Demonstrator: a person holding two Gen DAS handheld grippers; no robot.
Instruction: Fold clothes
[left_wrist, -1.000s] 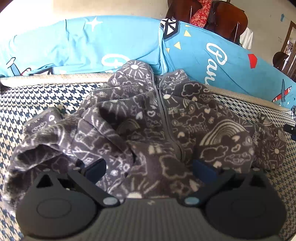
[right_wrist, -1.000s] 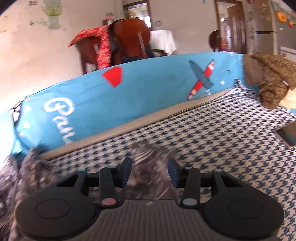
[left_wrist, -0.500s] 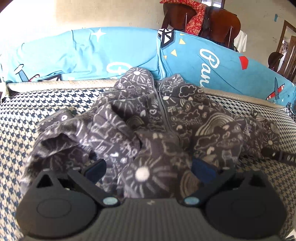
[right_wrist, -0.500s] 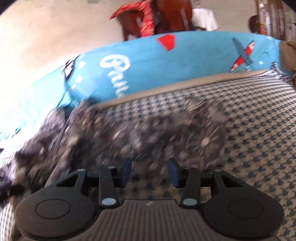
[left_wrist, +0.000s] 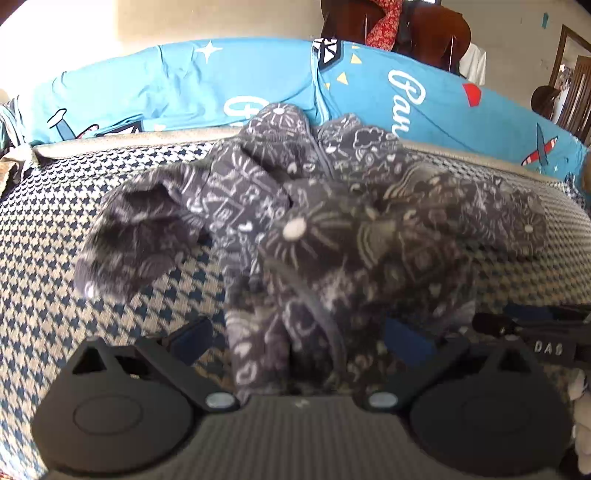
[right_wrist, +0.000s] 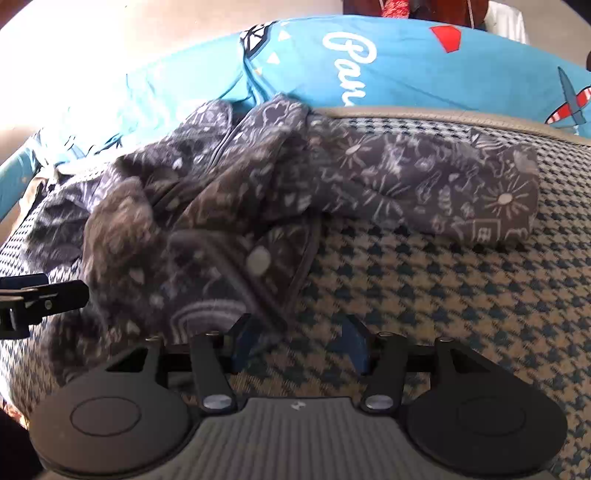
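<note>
the left gripper (left_wrist: 299, 341) is standing wide apart over the crumpled grey jacket (left_wrist: 325, 221) lying on the checked bed (left_wrist: 66, 266). only the right view is showing the right gripper (right_wrist: 299, 343), jaws opening, nothing pinched, the sleeve (right_wrist: 443, 184) now lying flat instead of lifted.

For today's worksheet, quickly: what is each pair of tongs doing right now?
Left tongs: open, grey garment lying between them.
Right tongs: opening, holding nothing.

I am seeing the lower hem of the grey printed garment (left_wrist: 314, 258) smearing with blur in both wrist views, so its doodles are not reading there. The left gripper (left_wrist: 299, 338) is hiding cloth beneath its body, and I cannot tell whether its pads are pressing. The wooden chair (left_wrist: 424, 26) is getting cropped by the top edge.
</note>
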